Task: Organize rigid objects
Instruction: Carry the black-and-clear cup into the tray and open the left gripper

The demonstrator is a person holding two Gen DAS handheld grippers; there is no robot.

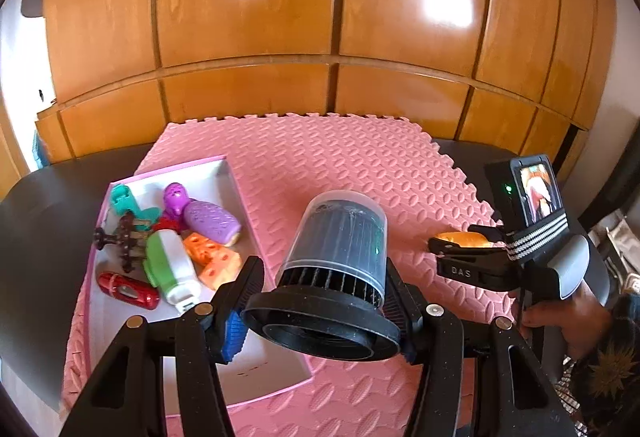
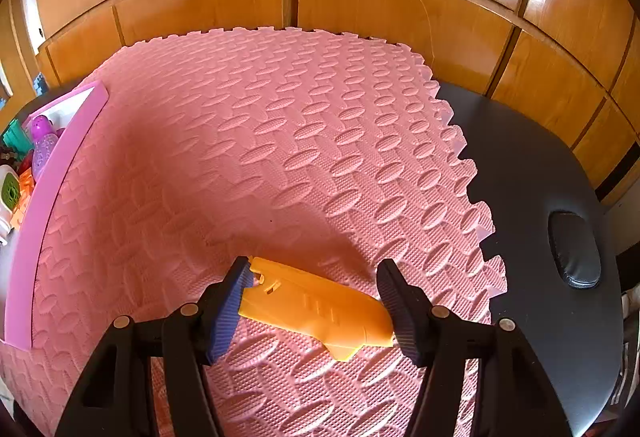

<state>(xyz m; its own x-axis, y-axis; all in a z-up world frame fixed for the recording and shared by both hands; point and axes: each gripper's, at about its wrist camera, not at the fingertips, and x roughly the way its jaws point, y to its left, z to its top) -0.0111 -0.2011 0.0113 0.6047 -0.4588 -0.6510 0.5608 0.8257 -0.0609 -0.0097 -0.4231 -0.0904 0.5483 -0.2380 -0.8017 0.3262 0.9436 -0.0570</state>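
Note:
My left gripper (image 1: 320, 311) is shut on a black ribbed cylinder with a clear cap (image 1: 334, 265), held above the near right corner of a pink-rimmed white tray (image 1: 208, 167). The tray holds several toys, among them a purple figure (image 1: 200, 211), a green and white piece (image 1: 170, 267), an orange block (image 1: 212, 257) and a red piece (image 1: 128, 289). My right gripper (image 2: 316, 311) is shut on an orange plastic piece (image 2: 316, 311) at the pink foam mat (image 2: 280, 141). The right gripper also shows in the left wrist view (image 1: 460, 243), at the mat's right edge.
The mat lies on a dark table (image 2: 532, 173) in front of wooden cabinet doors (image 1: 320, 5). The tray's pink wall (image 2: 48, 181) is at the left of the right wrist view. A dark oval pad (image 2: 574, 249) sits on the table at the right.

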